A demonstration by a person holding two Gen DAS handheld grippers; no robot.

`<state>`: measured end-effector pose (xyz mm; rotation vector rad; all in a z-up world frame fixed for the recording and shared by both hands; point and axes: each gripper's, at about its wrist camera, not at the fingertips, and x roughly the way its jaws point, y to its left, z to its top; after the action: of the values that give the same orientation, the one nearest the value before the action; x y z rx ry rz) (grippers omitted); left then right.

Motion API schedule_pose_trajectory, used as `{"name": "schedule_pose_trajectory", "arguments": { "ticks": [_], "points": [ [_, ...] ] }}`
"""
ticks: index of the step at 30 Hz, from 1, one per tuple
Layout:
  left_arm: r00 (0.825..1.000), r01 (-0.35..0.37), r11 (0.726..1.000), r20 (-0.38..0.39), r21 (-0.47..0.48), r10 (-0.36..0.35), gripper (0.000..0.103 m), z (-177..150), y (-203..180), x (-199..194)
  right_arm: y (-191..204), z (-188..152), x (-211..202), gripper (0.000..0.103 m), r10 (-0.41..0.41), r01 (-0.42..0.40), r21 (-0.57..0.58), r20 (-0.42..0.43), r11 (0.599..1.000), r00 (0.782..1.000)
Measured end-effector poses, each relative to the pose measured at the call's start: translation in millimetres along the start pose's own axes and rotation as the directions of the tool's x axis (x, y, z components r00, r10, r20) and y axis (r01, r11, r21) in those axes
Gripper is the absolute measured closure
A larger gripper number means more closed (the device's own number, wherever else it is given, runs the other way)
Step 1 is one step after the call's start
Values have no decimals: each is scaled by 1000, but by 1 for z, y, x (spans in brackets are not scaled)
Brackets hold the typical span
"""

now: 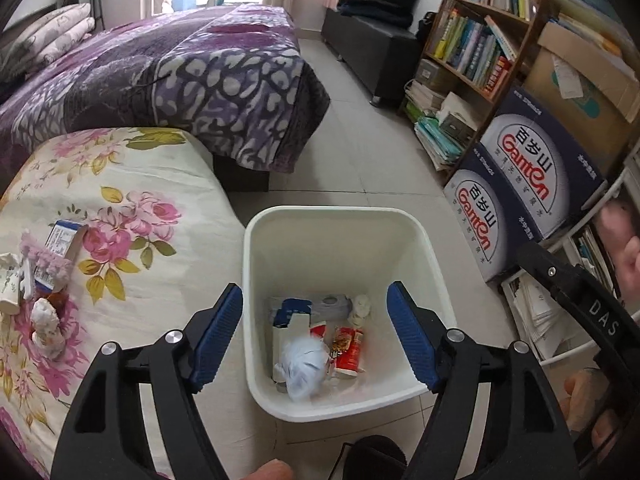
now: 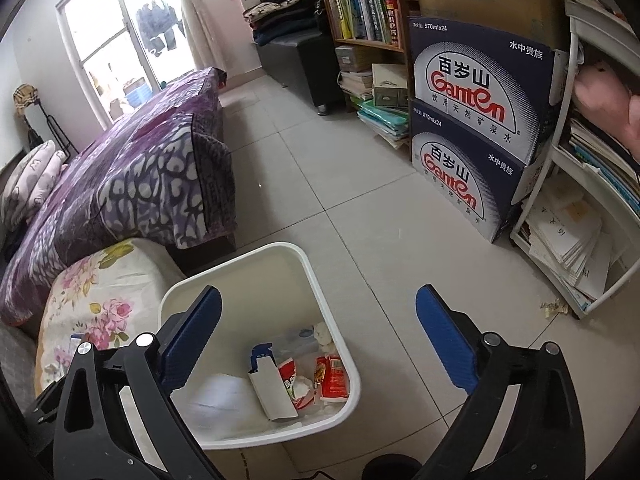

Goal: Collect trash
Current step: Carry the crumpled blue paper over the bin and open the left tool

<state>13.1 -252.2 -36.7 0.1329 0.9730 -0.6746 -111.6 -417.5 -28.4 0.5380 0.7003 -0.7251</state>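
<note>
Both tools, left [image 1: 315,334] and right [image 2: 319,336], gape over white bin [image 1: 344,216] holding wrappers [image 1: 349,350].

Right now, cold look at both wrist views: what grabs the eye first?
The white square plastic trash bin on the tiled floor dominates, directly below the open left gripper, with a red snack wrapper and a crumpled pale-blue tissue wad inside. Left of it, the floral-print cushion carries leftover scraps, including a crumpled white tissue. On the right, two stacked navy Ganten water cartons stand by the bookshelf.
</note>
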Motion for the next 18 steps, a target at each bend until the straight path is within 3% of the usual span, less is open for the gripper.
{"name": "schedule_pose_trajectory", "arguments": {
  "ticks": [9,13,18],
  "points": [
    [991,-134,990,11,-34,134,28,-4,44,-6,35,-8,5,7,21,-22,-62,-24,998,1000],
    [976,-218,973,-20,-81,217,27,-10,82,-5,61,-15,11,7,38,-43,-103,-47,994,998],
    [942,-335,932,-70,-141,328,24,-19,135,-6,98,-28,17,7,59,-72,-180,-79,981,995]
  ]
}}
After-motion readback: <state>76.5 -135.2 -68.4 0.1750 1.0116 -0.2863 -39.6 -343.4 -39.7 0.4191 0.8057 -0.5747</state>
